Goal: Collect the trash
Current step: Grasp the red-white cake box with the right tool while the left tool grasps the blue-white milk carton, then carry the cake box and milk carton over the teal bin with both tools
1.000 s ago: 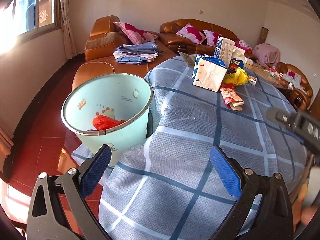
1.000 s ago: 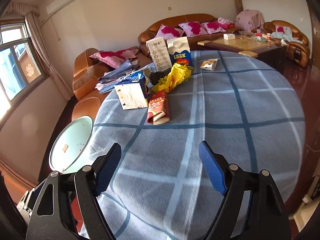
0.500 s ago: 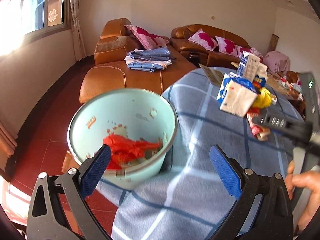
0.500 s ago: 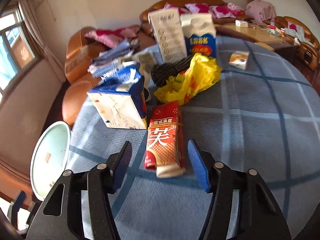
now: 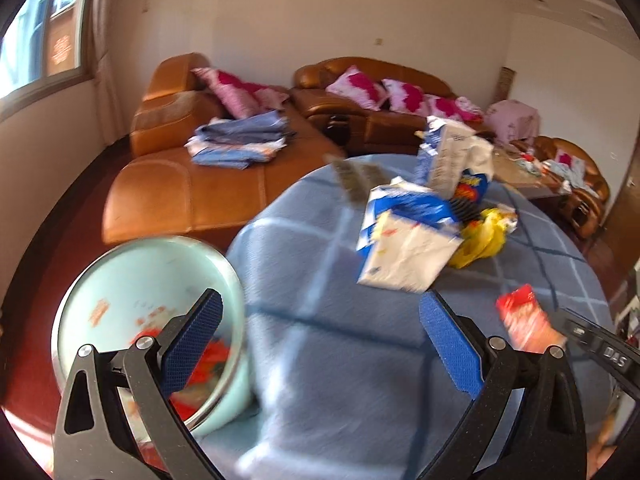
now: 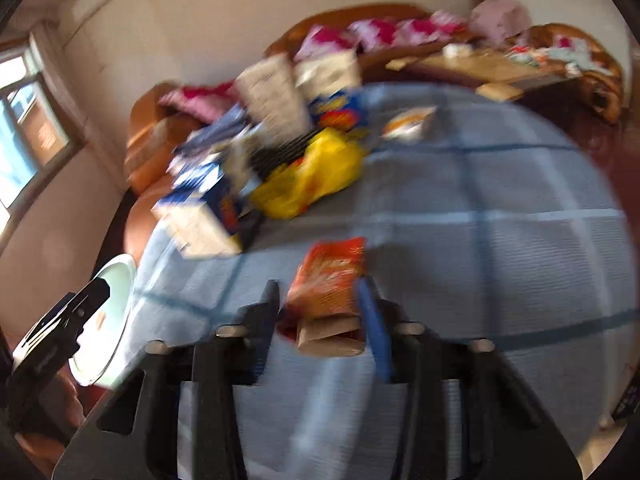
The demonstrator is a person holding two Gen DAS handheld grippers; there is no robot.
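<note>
Left wrist view: the left tool [image 5: 320,346] stands wide, its blue pads well apart with nothing between them, above the near edge of the round worktop [image 5: 340,360] under its blue checked cloth. Down to the left, beside the worktop on the red floor, stands the pale green bin [image 5: 120,280], with red and orange scraps inside. Farther back on the cloth lies a heap of trash: a white and blue carton [image 5: 404,256] on its side, a yellow bag [image 5: 484,236] just beside it, and a taller carton [image 5: 452,156] behind. At the right edge the red snack packet [image 5: 524,320] sits in the tip of the right tool, only partly visible here. Brown sofas with pink cushions line the far wall.

Right wrist view, heavily blurred: the right tool [image 6: 320,316] has just been closing and now clamps narrow on the red snack packet [image 6: 328,280], one finger on each side of its near end. The packet's far end points toward the heap. The yellow bag [image 6: 312,176] and the cartons lie beyond it. At lower left the bin's rim [image 6: 120,276] shows beside the worktop [image 6: 480,240], with part of the left tool in front of it.
</note>
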